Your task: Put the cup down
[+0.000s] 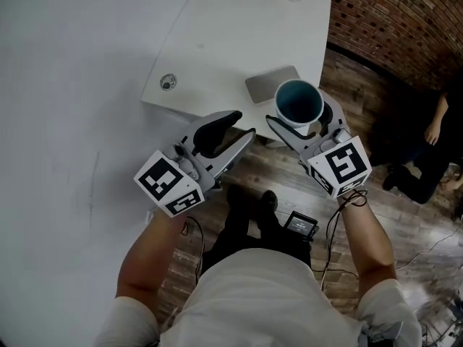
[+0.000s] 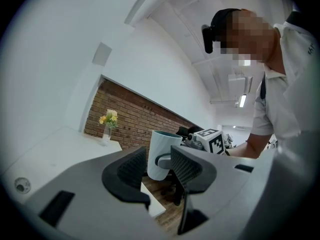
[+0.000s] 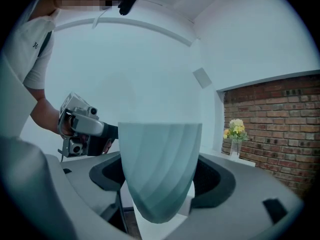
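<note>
The right gripper (image 1: 304, 123) held the cup (image 1: 299, 100) upright, probably just above the table (image 1: 239, 35) edge; the left gripper (image 1: 233, 130) had its jaws apart.

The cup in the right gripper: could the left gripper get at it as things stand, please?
Probably yes. The left gripper is open and empty, and the cup is held upright close beside it with nothing between, though the right gripper's jaws cover two sides.
</note>
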`<state>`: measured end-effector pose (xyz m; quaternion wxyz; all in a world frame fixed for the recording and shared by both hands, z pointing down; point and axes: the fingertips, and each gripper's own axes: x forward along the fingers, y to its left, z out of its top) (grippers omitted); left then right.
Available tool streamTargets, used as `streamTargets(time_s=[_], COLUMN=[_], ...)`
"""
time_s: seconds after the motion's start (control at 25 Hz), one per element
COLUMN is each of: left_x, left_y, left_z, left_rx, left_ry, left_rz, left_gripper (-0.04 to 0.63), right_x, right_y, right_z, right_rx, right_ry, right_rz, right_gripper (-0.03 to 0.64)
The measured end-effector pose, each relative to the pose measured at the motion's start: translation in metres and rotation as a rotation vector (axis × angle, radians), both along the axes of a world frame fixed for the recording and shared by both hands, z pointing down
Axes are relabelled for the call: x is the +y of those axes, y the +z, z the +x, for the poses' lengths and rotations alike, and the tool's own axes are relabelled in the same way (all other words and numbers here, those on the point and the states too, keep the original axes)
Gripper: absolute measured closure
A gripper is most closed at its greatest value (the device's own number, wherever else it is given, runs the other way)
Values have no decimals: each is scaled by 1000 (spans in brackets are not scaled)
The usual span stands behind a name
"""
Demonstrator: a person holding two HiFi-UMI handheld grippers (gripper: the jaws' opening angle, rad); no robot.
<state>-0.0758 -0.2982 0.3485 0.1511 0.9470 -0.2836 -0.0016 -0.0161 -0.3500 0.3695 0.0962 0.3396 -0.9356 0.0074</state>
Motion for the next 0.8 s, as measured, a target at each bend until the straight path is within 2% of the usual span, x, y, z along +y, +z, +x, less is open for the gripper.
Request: streamTargets(time_s=[0.16, 0.4, 0.8], left_x=[-22, -48, -61], left_y=[17, 32, 78], left_z=[-10, -16, -20], left_rx=[-7, -27, -40], left_ry=[-7, -23, -46], left_rz=[6, -26, -83], left_gripper=[451, 451, 451], right_x=[-26, -58, -78], right_y=[27, 42, 91], right_z=[-13, -20, -39], right_rx=[17, 16, 28], right_ry=[3, 14, -2], right_rz=[-19, -45, -12], right_gripper=[232, 232, 232])
